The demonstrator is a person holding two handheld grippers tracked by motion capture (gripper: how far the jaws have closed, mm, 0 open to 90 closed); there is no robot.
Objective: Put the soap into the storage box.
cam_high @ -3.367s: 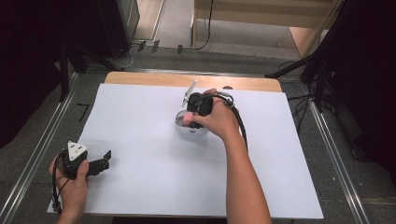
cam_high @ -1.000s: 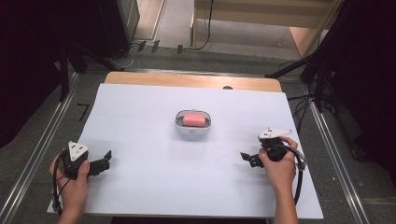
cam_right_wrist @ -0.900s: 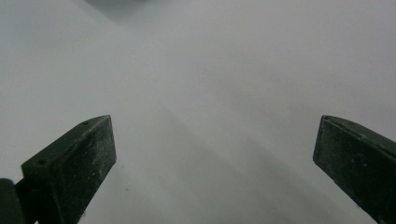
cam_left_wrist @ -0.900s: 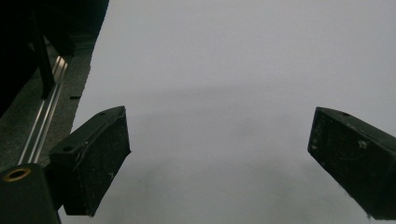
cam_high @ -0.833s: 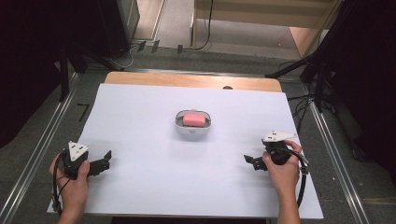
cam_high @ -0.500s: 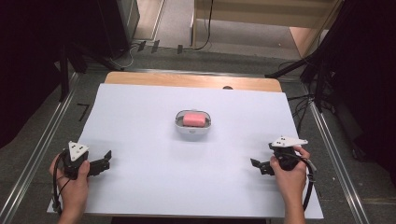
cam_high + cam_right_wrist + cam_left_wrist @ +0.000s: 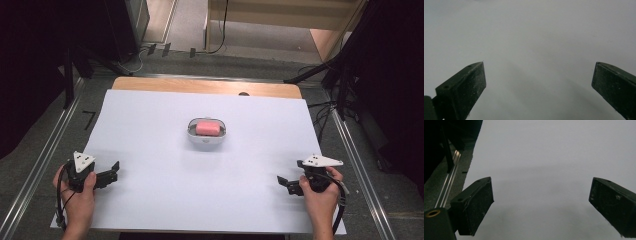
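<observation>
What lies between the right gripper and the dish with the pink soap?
Nothing: the high view shows bare white table cover between the right gripper and the dish.

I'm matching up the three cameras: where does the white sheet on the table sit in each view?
High view: the white sheet covers the tabletop, under the dish at its middle.
Left gripper view: it spreads behind the two open jaws, with its edge at upper left beside the metal rail.
Right gripper view: it lies behind the two open jaws.
Shared landmark: the sheet's plain white surface.
</observation>
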